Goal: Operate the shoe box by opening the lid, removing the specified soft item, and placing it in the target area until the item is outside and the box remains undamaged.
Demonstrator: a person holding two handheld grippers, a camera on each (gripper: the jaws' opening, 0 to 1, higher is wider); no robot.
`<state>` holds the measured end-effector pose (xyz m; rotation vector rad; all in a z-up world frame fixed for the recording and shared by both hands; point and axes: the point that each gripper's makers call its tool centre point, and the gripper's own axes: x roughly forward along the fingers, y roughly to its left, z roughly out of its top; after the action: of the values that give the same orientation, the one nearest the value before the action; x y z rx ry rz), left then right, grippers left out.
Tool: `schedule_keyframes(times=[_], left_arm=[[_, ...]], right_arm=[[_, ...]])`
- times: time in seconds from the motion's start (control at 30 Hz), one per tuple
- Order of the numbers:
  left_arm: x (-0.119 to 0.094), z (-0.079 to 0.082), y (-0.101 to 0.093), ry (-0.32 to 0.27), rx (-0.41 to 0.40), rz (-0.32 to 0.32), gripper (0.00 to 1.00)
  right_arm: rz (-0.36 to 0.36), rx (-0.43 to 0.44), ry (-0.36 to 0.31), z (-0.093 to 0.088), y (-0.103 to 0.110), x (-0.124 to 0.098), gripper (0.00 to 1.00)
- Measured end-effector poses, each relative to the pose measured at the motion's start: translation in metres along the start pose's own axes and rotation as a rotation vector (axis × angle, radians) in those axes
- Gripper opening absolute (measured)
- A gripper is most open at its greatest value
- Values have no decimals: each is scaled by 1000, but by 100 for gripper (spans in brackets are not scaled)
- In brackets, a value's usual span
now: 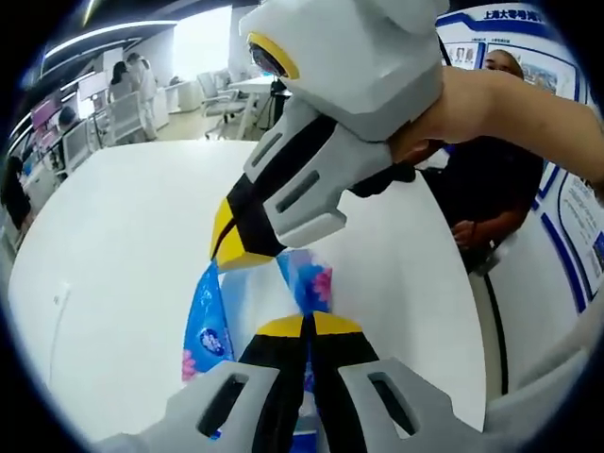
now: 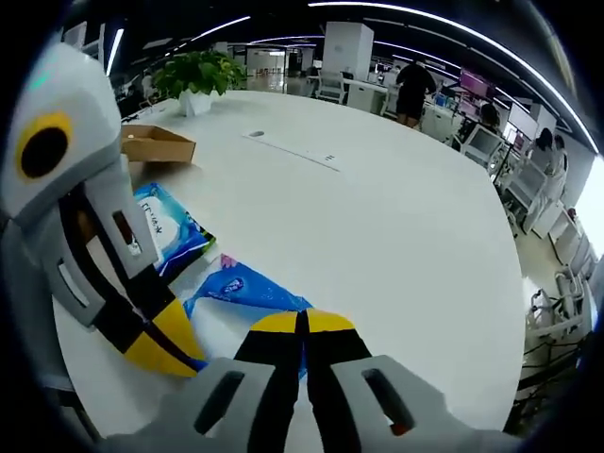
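On the white table (image 2: 396, 217) we see two soft blue packs, both out of the shoe box (image 2: 154, 143), which stands as an open brown cardboard tray well apart from them near the table's far edge in the right gripper view. The nearer blue pack (image 2: 247, 288) is a glossy plastic pouch with white lettering and a pink flower print; it looks limp and creased. In the right gripper view its long axis runs from beside the left gripper toward our right gripper (image 2: 304, 323), whose yellow-tipped jaws are pressed together on its end. In the left gripper view we see the same pack (image 1: 209, 326) running up from the bottom of the view toward the right gripper, with the left gripper (image 1: 309, 326) closed tight on it at its near part and the right gripper (image 1: 236, 257) coming in from above, a hand (image 1: 472, 99) holding it. The second pack (image 2: 170, 231), blue with a white label, lies flat just beside the first, partly behind the left gripper (image 2: 165, 349). The tabletop is broad, rounded and plain white. Around it we see an open office with ceiling light strips, a potted plant (image 2: 198, 74), desks with monitors, people standing far off, and a seated person (image 1: 495, 179) in dark clothes before blue wall posters.
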<state>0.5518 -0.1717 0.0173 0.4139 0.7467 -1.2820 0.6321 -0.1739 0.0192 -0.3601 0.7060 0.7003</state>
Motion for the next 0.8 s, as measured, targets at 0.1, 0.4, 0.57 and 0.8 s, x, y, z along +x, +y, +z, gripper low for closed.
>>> schedule_keyframes(times=[0.1, 0.4, 0.57, 0.8], left_arm=[[0, 1, -1, -1, 14, 2, 0], [-9, 5, 4, -3, 49, 46, 3], [-19, 9, 8, -9, 52, 61, 4], [-36, 14, 10, -27, 42, 85, 8]], right_arm=[[0, -12, 13, -2, 1, 0, 0], [-22, -29, 28, -4, 3, -11, 5], [-27, -33, 26, -2, 5, -18, 5], [-38, -22, 8, 4, 12, -33, 7]])
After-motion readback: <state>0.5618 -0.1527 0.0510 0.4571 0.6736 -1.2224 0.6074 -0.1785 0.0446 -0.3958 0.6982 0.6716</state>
